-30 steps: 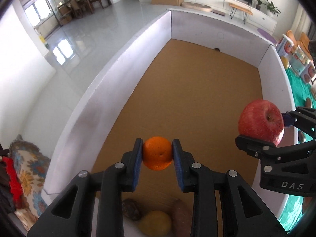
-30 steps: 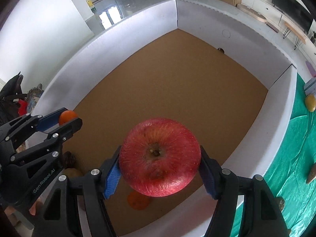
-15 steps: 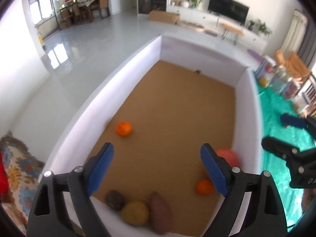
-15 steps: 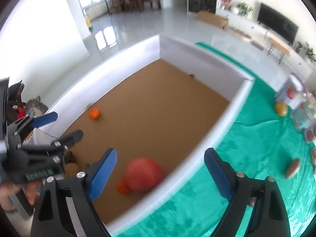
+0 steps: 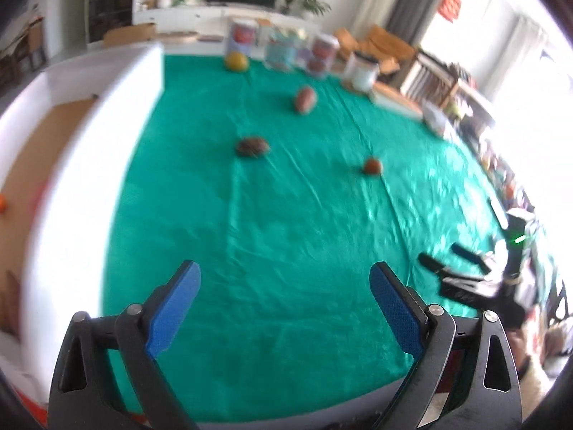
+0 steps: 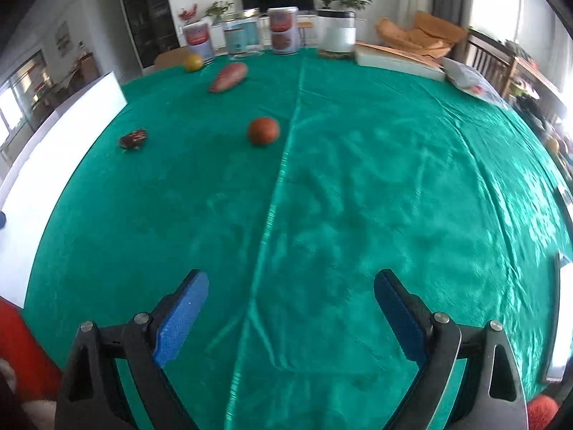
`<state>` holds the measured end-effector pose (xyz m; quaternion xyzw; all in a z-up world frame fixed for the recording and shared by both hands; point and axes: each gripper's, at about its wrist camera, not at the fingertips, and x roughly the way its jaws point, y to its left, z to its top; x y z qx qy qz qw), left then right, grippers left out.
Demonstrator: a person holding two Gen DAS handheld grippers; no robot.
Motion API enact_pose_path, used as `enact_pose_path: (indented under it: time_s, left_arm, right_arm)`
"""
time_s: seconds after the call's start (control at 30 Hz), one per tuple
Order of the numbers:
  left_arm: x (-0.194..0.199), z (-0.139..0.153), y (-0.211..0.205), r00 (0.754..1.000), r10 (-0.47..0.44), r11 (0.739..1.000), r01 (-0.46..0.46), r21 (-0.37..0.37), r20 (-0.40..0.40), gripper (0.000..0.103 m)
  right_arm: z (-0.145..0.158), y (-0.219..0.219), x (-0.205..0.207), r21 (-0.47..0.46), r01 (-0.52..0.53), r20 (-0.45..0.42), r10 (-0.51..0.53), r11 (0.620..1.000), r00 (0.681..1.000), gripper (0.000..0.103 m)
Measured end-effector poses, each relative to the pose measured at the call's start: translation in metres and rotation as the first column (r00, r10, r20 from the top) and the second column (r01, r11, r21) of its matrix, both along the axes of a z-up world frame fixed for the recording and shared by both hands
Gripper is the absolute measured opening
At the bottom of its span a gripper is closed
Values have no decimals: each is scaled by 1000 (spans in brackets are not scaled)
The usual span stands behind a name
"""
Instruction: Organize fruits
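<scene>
a: nearest in the left wrist view, the left gripper (image 5: 284, 304) has its blue pads wide apart and its jaws are opening, with only the green cloth (image 5: 286, 215) between them.

b: same in the right wrist view. the right gripper (image 6: 290, 308) stands spread, released, gripping nothing.

a: my view alone shows the white box (image 5: 71, 186) along the left, with brown floor inside and a bit of orange fruit (image 5: 1, 203) at its edge. the right gripper also shows at my right edge, blurred.

b: i get only a sliver of that box wall. further out on the cloth i see a round reddish-orange fruit (image 6: 263, 130), sharp, and a dark spiky fruit (image 6: 133, 138) to its left, well apart.

a: both are in mine too, blurred: the dark one (image 5: 252, 146) near the middle, the round one (image 5: 372, 165) to the right.

b: beyond them lies a sweet potato (image 6: 229, 77), then a yellow fruit (image 6: 193, 62) just beside the tins (image 6: 283, 30).

a: the white jar (image 5: 361, 71) is farthest for me. only yours shows the tin labels clearly.
</scene>
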<state>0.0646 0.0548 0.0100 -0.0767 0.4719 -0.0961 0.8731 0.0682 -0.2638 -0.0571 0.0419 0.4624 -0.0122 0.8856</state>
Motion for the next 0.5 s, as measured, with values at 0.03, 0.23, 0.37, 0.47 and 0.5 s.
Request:
enact_pose_path:
  time_s: [0.03,0.23,0.37,0.47,0.5]
  left_arm:
    - [5,-14,-14,1000,-12,1000,13,29,-14,96]
    - [17,-54,-34,999,31,994,-34,107,29,96]
    - [19,-65,-25,999,51,990,-52,129,11,96]
    - [17,-74,-24,998,62,987,-61,151,-5,96]
    - [16,-74,-25,998,57,983,-57,172,7,96]
  right_arm:
    - [-2,0,-3,6,4,10,-4,1000,1000,94]
    - [-19,6,-8,-11,12,32,-12,1000,999,94]
    - [-21,14,-11,-29,3,53,-2,1000,999,94]
    - [-24,16,-13,-51,4,56,-1,999,998,94]
    - [-26,15,-13,-51,2,57,1,999,998,97]
